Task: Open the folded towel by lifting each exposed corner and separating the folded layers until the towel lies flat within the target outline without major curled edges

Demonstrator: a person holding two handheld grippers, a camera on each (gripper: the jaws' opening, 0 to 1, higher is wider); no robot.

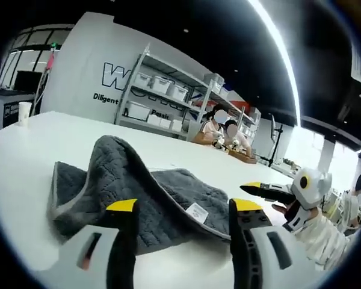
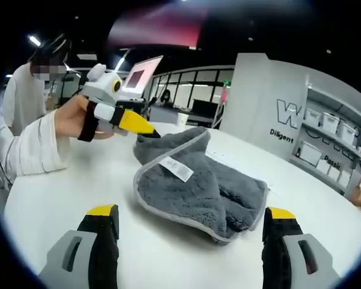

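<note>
On the white tabletop (image 2: pixel 108 180) lies one folded grey terry towel with a pale bound edge (image 2: pixel 198 186), its white care label (image 2: pixel 176 170) facing up and one flap raised off the lower layers. From the right gripper view, the left gripper (image 2: pixel 149 130) has its yellow-and-black tips closed on the far raised corner of the towel, held by a person's hand (image 2: pixel 78 123) in a white sleeve. The right gripper (image 2: pixel 192 220) stands wide open just short of the towel's near edge, holding nothing. To do this step well, I judge the left one should carry its corner up and away in a smooth arc so the top layer peels cleanly, while the right pins or takes the lower hem so the whole towel does not drag. I cannot make out any target outline on the table. By count: one towel, one label, two grippers, one paper cup (image 1: pixel 24 112), and one shelving rack with white bins (image 1: pixel 168 99) beyond.
</note>
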